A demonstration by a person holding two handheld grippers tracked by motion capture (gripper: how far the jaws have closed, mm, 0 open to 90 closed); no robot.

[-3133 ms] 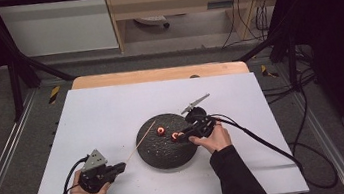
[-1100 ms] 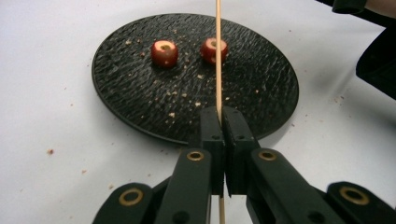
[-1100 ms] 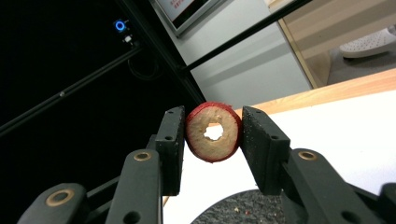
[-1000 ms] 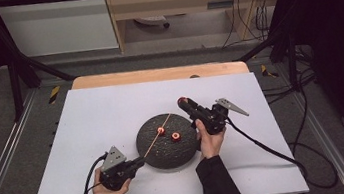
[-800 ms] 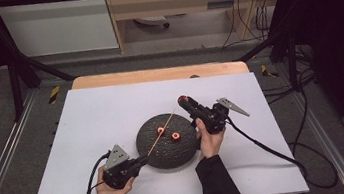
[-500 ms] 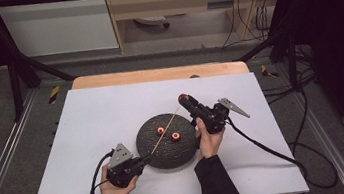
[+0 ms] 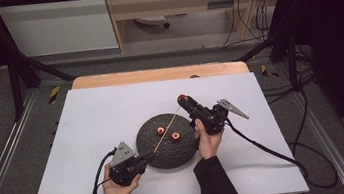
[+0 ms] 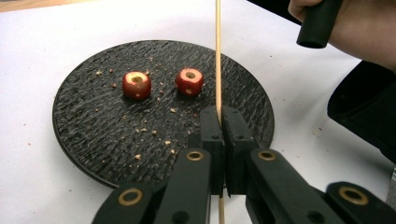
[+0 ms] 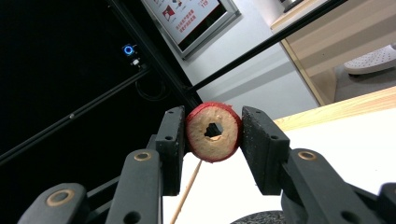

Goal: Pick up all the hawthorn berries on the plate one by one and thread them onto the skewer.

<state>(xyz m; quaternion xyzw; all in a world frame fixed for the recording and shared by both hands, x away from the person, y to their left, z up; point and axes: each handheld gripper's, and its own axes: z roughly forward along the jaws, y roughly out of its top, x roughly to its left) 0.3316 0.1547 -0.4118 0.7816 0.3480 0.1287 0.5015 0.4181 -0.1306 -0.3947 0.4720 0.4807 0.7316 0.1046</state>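
My left gripper [image 7: 143,157] [image 8: 219,114] is shut on a thin wooden skewer [image 7: 167,130] [image 8: 217,56] at the near edge of a round black plate [image 7: 187,153] [image 8: 93,130]. The skewer slants up across the plate toward my right gripper [image 7: 182,99] [image 9: 213,126]. That gripper is shut on a cored red fruit piece [image 7: 181,98] [image 9: 214,132] above the plate's far right edge. In the right gripper view the skewer [image 9: 187,191] rises from below the piece, with its tip hidden behind it. Two more cored red pieces [image 7: 160,129] [image 7: 175,136] [image 8: 137,85] [image 8: 189,81] lie on the plate.
The plate sits mid-front on a white board [image 7: 102,116] over a wooden table [image 7: 157,73]. Crumbs dot the plate. A cable [image 7: 268,150] trails from the right gripper across the board's right side. Dark frame bars and floor surround the table.
My left hand has moved right to the plate's near edge with the skewer. The right gripper has lifted off the plate to its far right edge; in the last second it stays put.
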